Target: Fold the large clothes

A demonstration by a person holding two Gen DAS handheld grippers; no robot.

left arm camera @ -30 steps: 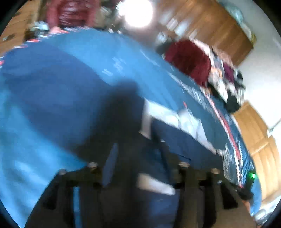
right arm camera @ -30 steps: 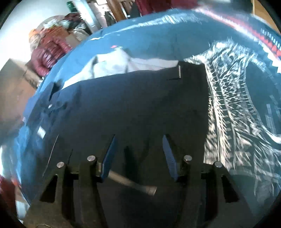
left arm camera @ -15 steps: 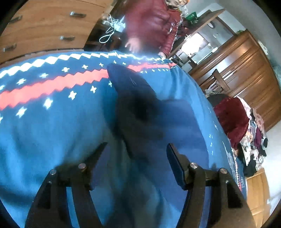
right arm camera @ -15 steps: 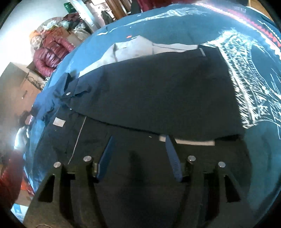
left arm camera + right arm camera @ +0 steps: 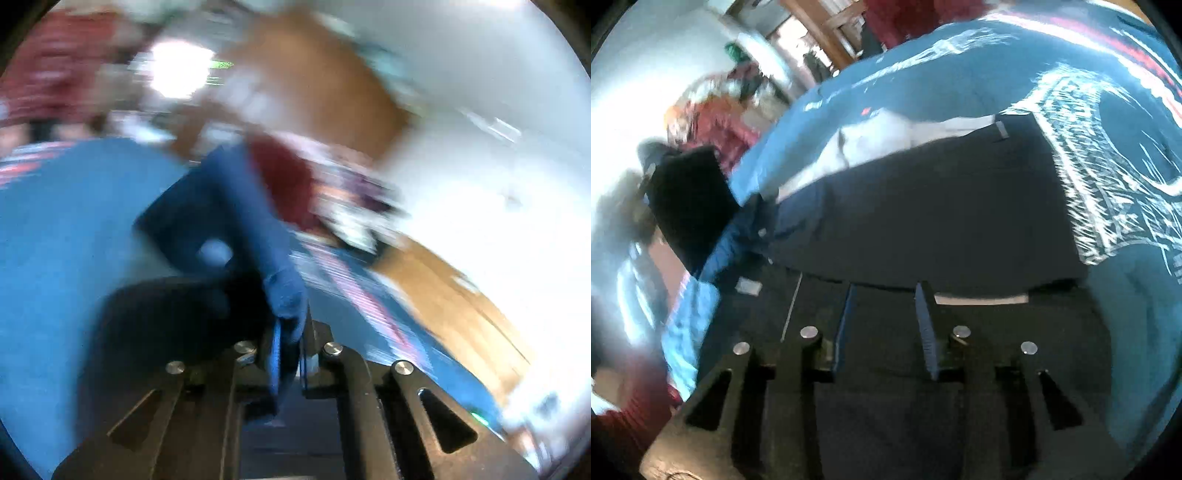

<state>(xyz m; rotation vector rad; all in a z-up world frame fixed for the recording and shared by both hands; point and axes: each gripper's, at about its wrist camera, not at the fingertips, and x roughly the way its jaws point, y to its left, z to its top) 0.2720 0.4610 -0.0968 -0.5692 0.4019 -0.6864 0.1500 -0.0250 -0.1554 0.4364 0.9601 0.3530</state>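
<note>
The left gripper point(image 5: 290, 347) has its jaws pressed together, pinching a strip of the big dark navy cloth garment point(image 5: 923, 206) and lifting it up off the blue patterned bed cover point(image 5: 66, 236). That view is very blurry, so I think it is a sleeve or a corner, but I can't be sure. The right gripper point(image 5: 886, 325) sits low over the same garment with its jaws spread — it holds nothing. Most of the garment lies flat on the bed cover, with a pale grey inside part point(image 5: 886, 140) showing at the far edge.

What could go wrong? Only a little bit of cloth is pinched, so a fast swing could make it slip out. And nothing pins the flat part down — a hard pull could drag it all and bunch the fold.
</note>
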